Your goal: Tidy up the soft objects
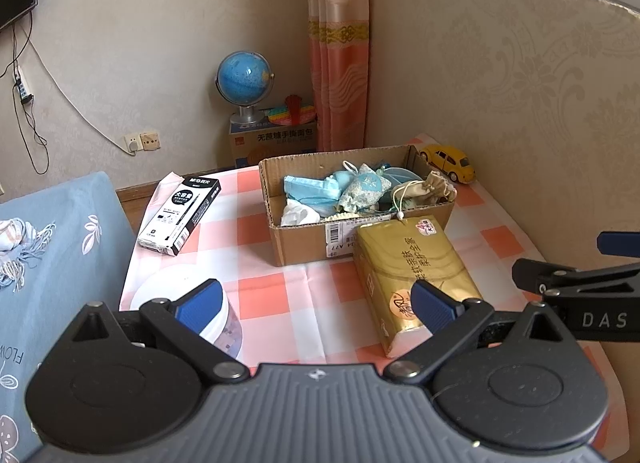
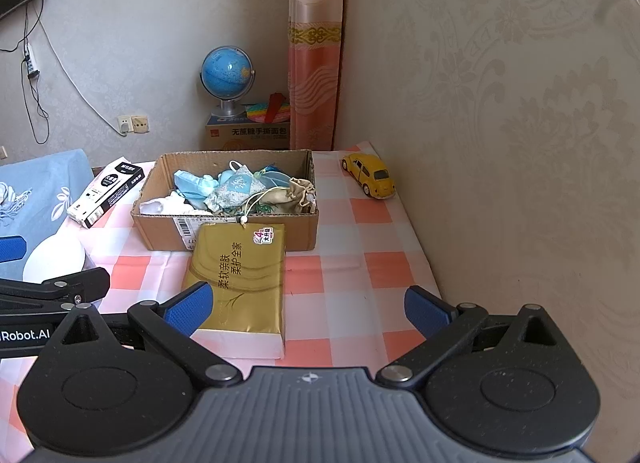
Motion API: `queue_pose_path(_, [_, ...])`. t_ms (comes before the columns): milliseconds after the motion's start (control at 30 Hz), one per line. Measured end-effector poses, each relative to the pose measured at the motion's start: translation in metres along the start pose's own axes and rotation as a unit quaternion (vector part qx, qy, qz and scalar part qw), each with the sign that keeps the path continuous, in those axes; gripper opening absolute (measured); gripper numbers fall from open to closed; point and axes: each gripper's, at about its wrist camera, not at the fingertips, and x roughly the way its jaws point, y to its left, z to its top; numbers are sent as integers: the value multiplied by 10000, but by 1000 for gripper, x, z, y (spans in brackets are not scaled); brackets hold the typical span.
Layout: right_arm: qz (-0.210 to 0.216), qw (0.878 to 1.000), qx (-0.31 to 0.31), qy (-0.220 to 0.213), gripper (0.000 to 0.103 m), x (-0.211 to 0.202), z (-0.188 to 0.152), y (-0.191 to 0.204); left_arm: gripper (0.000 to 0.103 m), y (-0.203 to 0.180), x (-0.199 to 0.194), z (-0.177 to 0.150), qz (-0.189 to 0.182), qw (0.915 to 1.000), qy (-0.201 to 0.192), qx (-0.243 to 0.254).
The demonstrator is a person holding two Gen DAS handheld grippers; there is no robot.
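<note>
The cardboard box (image 1: pixel 316 241) stood on the checked tablecloth (image 1: pixel 280 295) and served as the centre of the scene. Inside it lay the soft things: a blue cloth (image 1: pixel 308 187), a patterned pouch (image 1: pixel 366 185), a beige drawstring bag (image 1: pixel 434 187) at the right end, and something white (image 1: pixel 298 213) at the near left corner. A cord from the bag hung over the box's near wall. Touching that near wall, a gold tissue pack (image 1: pixel 412 275) lay flat, its far end against the box. Left of the box lay a black-and-white pen box (image 1: pixel 180 215); nearer than that, a white round lid (image 1: pixel 176 295). Beyond the box's right end stood a yellow toy car (image 1: pixel 448 163). Behind the box, on the floor, a blue globe (image 1: pixel 245 77) stood on a carton.

The left gripper (image 1: pixel 316 303) hovered nearer than the box, jaws spread wide and holding nothing, its right finger over the tissue pack's near end. The right gripper (image 2: pixel 308 309) likewise stood wide apart and empty, its left finger at the tissue pack's (image 2: pixel 240 283) left edge.
</note>
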Motion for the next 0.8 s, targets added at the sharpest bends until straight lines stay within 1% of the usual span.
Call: queue_pose_path(800, [-4, 10000, -17, -7, 103, -1, -1, 0, 100, 0, -1, 0, 24, 10000, 20, -28])
